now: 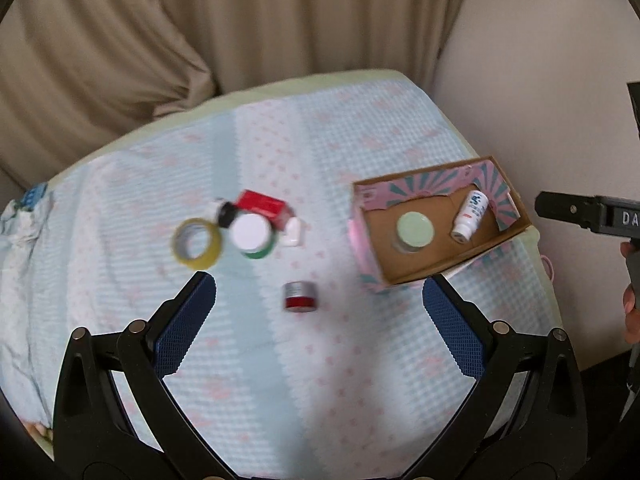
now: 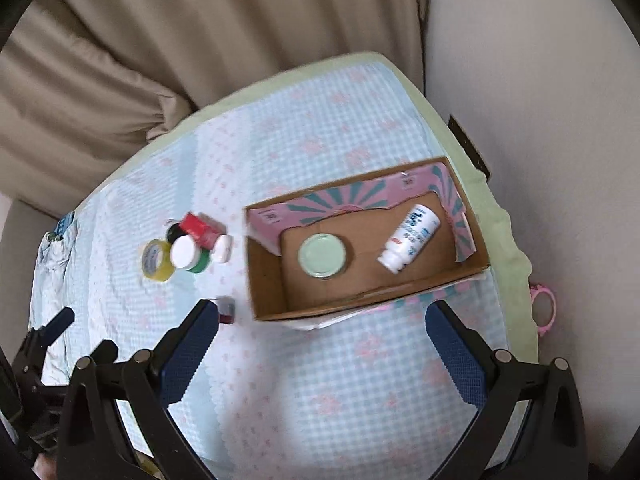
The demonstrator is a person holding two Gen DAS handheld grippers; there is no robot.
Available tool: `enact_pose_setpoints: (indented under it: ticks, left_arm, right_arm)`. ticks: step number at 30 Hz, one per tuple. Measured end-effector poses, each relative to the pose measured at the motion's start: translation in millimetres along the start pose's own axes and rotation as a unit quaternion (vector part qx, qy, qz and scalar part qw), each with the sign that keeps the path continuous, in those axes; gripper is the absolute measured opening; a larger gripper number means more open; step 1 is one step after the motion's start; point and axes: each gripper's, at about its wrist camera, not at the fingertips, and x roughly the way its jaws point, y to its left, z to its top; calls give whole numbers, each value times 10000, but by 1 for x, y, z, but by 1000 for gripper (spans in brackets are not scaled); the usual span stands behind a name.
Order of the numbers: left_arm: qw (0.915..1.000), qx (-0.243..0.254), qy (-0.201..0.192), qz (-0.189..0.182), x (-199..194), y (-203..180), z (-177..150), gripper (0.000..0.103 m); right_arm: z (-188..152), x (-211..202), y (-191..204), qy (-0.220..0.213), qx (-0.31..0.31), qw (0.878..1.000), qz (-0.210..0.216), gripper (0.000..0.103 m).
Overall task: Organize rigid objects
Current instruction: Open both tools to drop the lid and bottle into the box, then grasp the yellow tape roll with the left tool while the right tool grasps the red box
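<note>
The small red jar (image 2: pixel 226 310) sits half hidden behind the right tongs' left finger (image 2: pixel 188 356). The black-capped item (image 1: pixel 226 214) (blurred in both views) is mostly covered by the white-lidded jar (image 1: pixel 250 234).

Matt brown cardboard box (image 2: pixel 272 280) is sitting on woven checked cloth (image 2: pixel 360 380); glossy plastic bottle (image 2: pixel 410 240) is lying inside.

A broad strip of bare checked cloth (image 1: pixel 320 380) is left open in front of both widely parted grippers, broken only by the small red and silver tin (image 1: pixel 300 297) standing alone. To the left the way is blocked by a tight cluster: yellow tape roll (image 1: pixel 197 249), white-lidded green jar (image 1: pixel 253 236), red box (image 1: pixel 262 205). The cardboard box (image 2: pixel 268 276) is walled all round and entered only from above, where floor is left free between the green-lidded jar (image 2: pixel 322 255) and the lying white bottle (image 2: pixel 410 238).
</note>
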Motion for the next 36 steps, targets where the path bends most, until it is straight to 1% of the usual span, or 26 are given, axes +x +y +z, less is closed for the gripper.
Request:
enact_pose_setpoints:
  ticks: [4,9,12,16,21,23,25,27,32,36]
  left_arm:
    - [9996,-205,-197,31,-30,43,-11,103]
    - [9985,-434,-323,90,-49,98,-23,103]
    - [9977,-570,-315,169,-51,128,-30,103]
    - [9969,-749,-221,97,-42,172,-41,103]
    - [9964,-838,35,95,-7,216,-52,103]
    - [9957,-902,205,67,13,229,-54,103]
    - [9942,-1000,390,56,37,242,-56,103]
    - [9930,-1061,522,35,58,251,-56,103]
    - [9915,-1046,773,47,106,260,-51,103]
    - [9901,-1018,970,6,147,262,-40,103]
  right_arm:
    - [-18,-21,41,-198,-177,9996,8,103]
    - [-32,-35,93,-425,-449,9981,5,103]
    - [-36,-37,124,-471,-631,9969,-1,103]
    - [-38,-31,167,-493,-857,9951,-81,103]
    - [-34,-9,211,-411,-1215,9917,-84,103]
    - [-29,7,226,-283,-1424,9892,-183,103]
    - [-22,26,239,-131,-1629,9864,-191,103]
    - [-16,40,247,-9,-1738,9846,-167,103]
    - [12,82,266,355,-2149,9759,-113,103]
    - [40,123,277,739,-2485,9658,18,103]
